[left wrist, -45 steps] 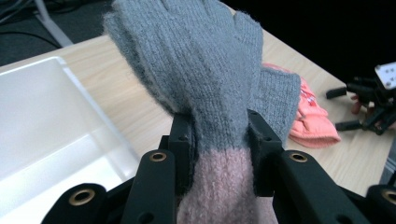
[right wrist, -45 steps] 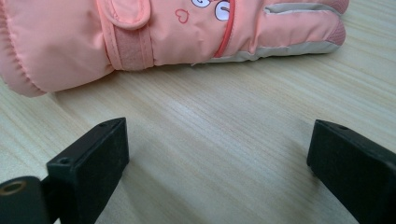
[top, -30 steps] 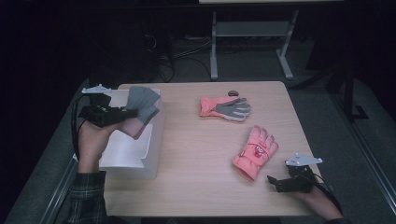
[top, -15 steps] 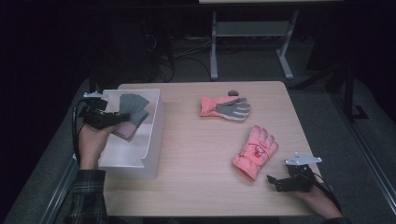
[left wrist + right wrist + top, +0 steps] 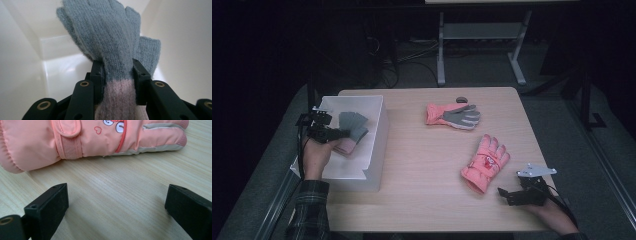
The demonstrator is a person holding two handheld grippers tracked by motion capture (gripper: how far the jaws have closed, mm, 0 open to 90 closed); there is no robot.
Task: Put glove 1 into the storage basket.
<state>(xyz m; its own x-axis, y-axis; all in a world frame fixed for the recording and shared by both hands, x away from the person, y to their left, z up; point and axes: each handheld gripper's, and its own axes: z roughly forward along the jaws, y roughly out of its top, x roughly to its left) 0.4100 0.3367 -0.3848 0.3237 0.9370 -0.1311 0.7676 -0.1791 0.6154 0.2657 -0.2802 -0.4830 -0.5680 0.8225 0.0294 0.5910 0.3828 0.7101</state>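
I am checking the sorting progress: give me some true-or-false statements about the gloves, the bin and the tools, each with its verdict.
1. The left tool is shut on the grey knit glove. True.
2. That glove is held over the bare table. False: it is inside the white bin.
3. The right tool grips a pink glove. False: its jaws stand open, short of the near pink glove.
4. Two pink gloves lie on the table, the far pink glove grey palm up. True.
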